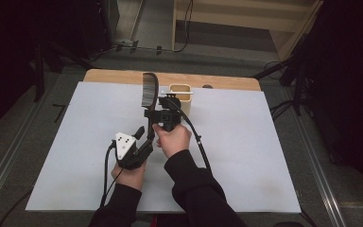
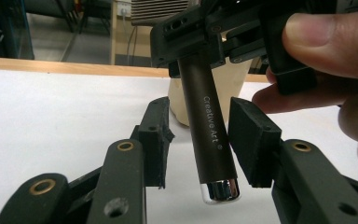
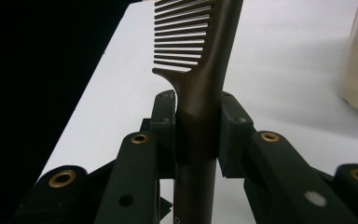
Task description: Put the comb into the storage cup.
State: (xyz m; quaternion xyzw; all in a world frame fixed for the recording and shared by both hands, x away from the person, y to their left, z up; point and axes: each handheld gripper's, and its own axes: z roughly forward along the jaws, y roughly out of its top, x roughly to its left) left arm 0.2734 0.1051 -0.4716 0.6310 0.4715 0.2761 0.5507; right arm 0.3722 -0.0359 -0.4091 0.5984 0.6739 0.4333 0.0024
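A dark brown comb (image 1: 149,90) stands upright over the white table sheet (image 1: 255,156), teeth at the top. My right gripper (image 1: 152,116) is shut on its handle just below the teeth; in the right gripper view both pads press the comb (image 3: 200,56) at the right gripper (image 3: 198,126). My left gripper (image 1: 145,139) sits lower and nearer. In the left gripper view its left gripper (image 2: 200,135) jaws stand open either side of the handle (image 2: 209,126), which ends in a chrome cap (image 2: 221,191), with a gap at each pad.
A beige cup (image 1: 180,94) stands at the back of the sheet, just behind the comb and right hand; it is also the cup (image 2: 228,88) behind the handle. A wooden table edge (image 1: 118,75) runs along the back. Cables trail from both grippers.
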